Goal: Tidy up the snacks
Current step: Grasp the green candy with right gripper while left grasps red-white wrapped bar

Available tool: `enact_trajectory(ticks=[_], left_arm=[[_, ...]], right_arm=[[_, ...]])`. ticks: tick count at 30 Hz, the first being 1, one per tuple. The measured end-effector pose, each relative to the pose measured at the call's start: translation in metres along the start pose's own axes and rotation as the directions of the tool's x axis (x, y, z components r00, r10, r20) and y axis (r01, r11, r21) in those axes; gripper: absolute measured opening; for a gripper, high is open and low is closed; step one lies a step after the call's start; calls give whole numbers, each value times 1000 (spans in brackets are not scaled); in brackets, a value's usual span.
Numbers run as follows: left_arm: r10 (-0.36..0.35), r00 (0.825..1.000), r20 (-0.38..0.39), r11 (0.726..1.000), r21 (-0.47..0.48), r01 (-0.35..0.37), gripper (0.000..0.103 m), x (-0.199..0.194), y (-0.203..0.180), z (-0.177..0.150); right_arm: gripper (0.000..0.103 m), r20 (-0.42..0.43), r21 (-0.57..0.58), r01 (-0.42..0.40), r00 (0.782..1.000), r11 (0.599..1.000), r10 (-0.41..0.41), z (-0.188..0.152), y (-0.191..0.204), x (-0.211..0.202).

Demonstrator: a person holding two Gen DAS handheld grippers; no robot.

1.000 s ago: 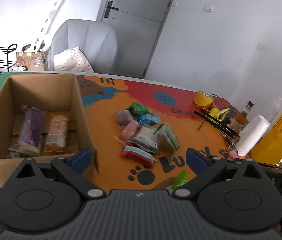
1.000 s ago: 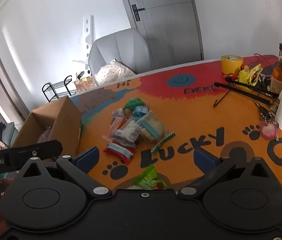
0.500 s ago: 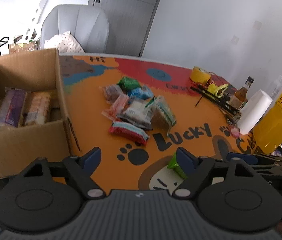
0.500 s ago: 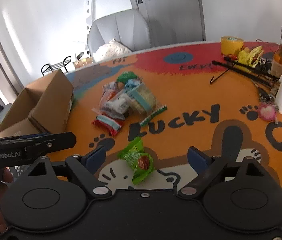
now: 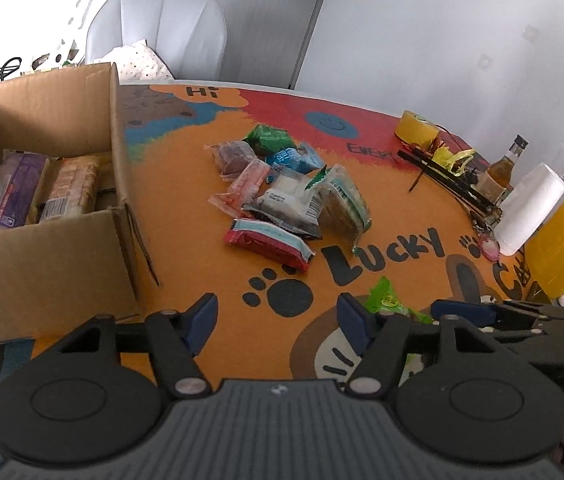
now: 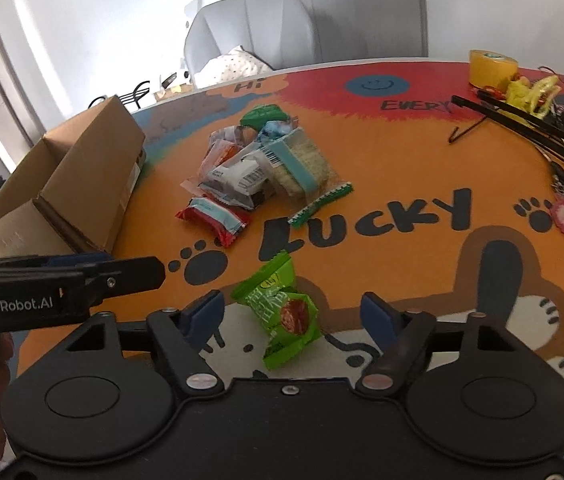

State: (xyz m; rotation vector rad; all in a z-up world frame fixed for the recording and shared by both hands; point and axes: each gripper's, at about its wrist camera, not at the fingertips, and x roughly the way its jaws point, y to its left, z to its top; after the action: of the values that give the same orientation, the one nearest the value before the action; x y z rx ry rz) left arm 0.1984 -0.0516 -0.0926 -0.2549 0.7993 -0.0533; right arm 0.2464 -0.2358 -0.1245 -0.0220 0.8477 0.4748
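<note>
Right wrist view: your half-open, empty right claw (image 6: 294, 312) straddles the green snack packet (image 6: 282, 312), whose slick wrapper may squirt out forward.

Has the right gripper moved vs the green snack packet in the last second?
Yes. The right gripper has come down and forward: the green snack packet on the table now lies between its closing jaws, untouched.

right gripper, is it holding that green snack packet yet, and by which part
Nothing is held. The green snack packet lies on the table between the right gripper's open fingers, which have just been closing; neither touches it. The left gripper is empty.
</note>
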Motion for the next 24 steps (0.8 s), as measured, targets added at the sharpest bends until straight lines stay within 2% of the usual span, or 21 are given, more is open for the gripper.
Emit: enact_trajectory(ticks=[1, 4, 7, 20, 24], left_arm=[[1, 1000, -1, 1000, 0, -1, 65, 2, 0, 1], [-4, 1000, 2, 1000, -6, 4, 65, 5, -2, 2], [-10, 1000, 1, 1000, -11, 10, 65, 10, -4, 4], [-11, 1000, -1, 1000, -9, 11, 65, 43, -18, 17], [16, 1000, -4, 1000, -13, -16, 65, 56, -17, 22]], right_arm=[[55, -4, -6, 0, 1000, 1000, 0, 0, 1, 2], [39, -15, -6, 6, 1000, 1000, -6, -2, -2, 9], [28, -8, 1, 15, 1000, 1000, -15, -1, -9, 9], [28, 24, 71, 15, 1000, 997, -17, 3, -41, 9], [28, 28, 80, 4, 1000, 997, -6, 5, -46, 10]])
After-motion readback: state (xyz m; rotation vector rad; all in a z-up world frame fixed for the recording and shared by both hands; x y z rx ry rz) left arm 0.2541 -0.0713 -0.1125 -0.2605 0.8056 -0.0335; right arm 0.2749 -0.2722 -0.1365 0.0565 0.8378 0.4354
